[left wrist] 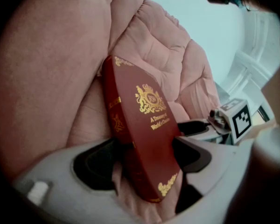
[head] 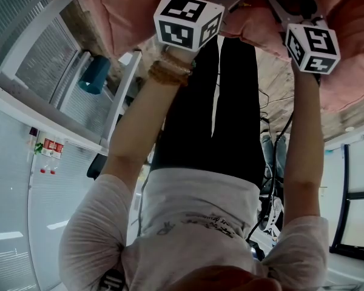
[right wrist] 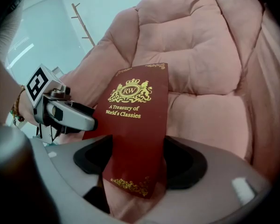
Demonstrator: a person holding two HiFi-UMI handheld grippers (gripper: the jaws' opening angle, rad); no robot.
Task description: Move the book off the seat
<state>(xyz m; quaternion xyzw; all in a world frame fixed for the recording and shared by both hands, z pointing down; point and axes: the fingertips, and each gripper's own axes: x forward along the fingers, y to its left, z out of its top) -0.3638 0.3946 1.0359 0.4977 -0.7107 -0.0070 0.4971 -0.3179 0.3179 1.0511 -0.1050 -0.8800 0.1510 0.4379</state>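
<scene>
**A:** Starting at the left, what is the left gripper [left wrist: 144, 160] doing?

**B:** Its fingers [left wrist: 95, 164] stand wide, one on either side of the lower end of the dark red hardback book with gold lettering [left wrist: 144, 120]. The spine side faces one pad and the front cover faces the other. I'd call it a grip, though the spine side is in shadow and contact there is hard to confirm.

**A:** And where does the book sit?

**B:** On the pink quilted cushioned seat [left wrist: 46, 78], not yet lifted. It leans back against the padding with its cover turned outward and its lower corner sunk into the soft fabric. That is probably why it is taken at the near end, the part that stands proud of the cushion.

**A:** Moving right?

**B:** The right gripper [right wrist: 139, 158] sits just beside the left one. Its fingers [right wrist: 186, 162] are closed on that same lower end of the book, and both pads meet the red board.

**A:** Why two grippers on one book?

**B:** My guess is that a thick hardback held at one end would swing or slip from a single pair of pads. Two holds side by side share the weight and should keep it from twisting when raised.

**A:** Anything to watch?

**B:** The smooth cover. Both holds are low, so the top may tip forward.
</scene>
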